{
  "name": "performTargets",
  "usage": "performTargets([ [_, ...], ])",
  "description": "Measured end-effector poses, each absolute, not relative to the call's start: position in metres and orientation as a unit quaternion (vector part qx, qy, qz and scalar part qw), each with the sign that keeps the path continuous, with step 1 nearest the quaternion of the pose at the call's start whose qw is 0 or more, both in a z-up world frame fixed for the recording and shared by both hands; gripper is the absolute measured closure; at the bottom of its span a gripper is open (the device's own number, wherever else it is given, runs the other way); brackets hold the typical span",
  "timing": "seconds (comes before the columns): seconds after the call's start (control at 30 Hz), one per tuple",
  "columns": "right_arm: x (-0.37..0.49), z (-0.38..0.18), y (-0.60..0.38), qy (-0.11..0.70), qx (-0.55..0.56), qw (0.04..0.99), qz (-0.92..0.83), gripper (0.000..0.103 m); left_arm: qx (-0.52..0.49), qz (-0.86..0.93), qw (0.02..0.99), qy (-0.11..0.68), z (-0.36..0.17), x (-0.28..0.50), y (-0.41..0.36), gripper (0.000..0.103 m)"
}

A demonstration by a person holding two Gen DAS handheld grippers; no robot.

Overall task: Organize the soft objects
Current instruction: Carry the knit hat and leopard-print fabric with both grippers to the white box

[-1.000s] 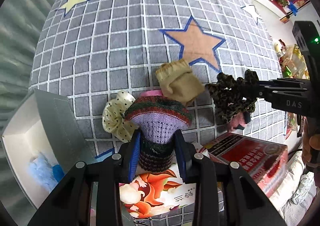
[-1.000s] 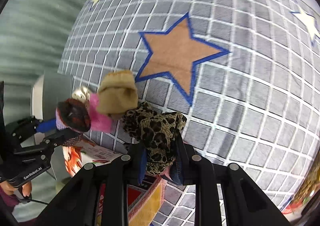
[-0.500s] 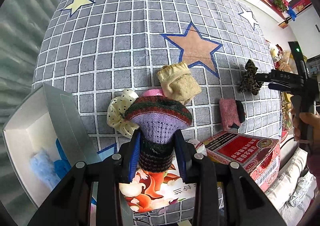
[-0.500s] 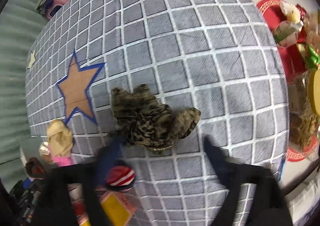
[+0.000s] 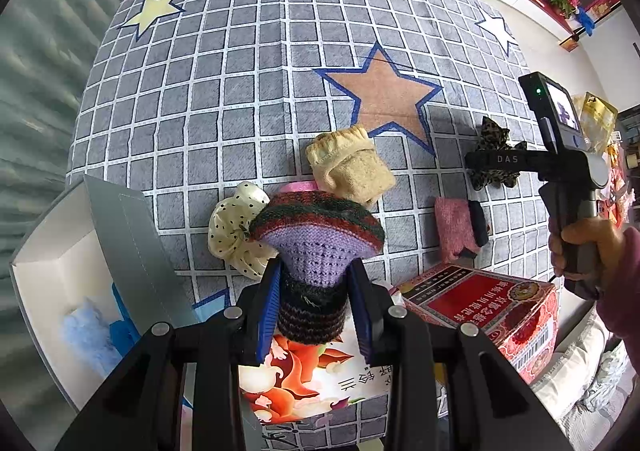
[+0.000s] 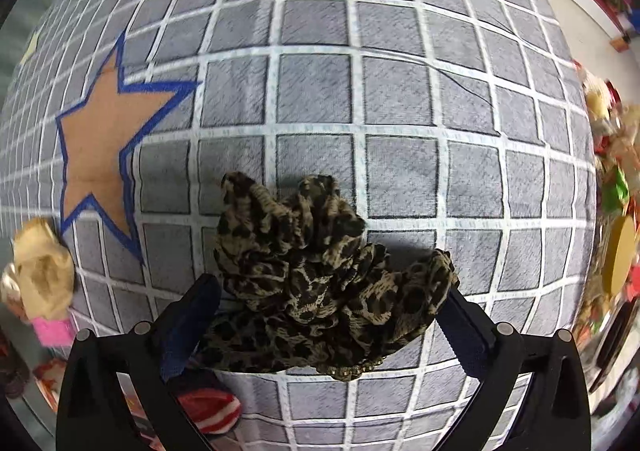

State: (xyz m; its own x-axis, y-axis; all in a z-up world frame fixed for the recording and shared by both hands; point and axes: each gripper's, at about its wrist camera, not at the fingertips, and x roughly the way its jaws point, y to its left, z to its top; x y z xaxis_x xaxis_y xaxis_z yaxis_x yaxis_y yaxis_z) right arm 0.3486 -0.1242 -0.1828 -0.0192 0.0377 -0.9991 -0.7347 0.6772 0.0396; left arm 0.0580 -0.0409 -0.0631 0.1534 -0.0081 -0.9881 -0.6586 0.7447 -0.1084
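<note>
Soft things spread over a checked cloth (image 5: 224, 99), two grippers at work.

At left, left gripper (image 5: 316, 303) clamped on a knitted sock (image 5: 316, 247), long axis straight ahead, flared striped end away from the camera. At right, right gripper (image 6: 328, 315) spread wide around a leopard scrunchie (image 6: 320, 275) lying on the cloth, longer side across the fingers.

A striped knit sock (image 5: 316, 247), purple and maroon, stands pinched upright. At its 1 o'clock lies a folded tan sock (image 5: 349, 170); at 9, a dotted cream scrunchie (image 5: 236, 229); at 3, a pink sock (image 5: 456, 226). The leopard scrunchie (image 6: 316, 283) rests crumpled on the cloth.
</note>
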Motion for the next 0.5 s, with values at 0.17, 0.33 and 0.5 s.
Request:
performTargets([
  [0.17,0.348,-0.180,-0.123,0.644,-0.285,0.637,0.314,0.001,-0.267,0.225,0.711,0.611,-0.062,0.060,-0.044,0.067],
  [0.33,0.326,-0.161,-0.136,0.612,-0.290,0.658,0.330,0.054,-0.258,0.220,0.715,0.611,-0.059,0.059,-0.049,0.067],
  [0.5,0.320,-0.142,-0.153,0.617,-0.249,0.664,0.341,0.065,-0.253,0.214,0.722,0.607,-0.053,0.056,-0.055,0.067],
])
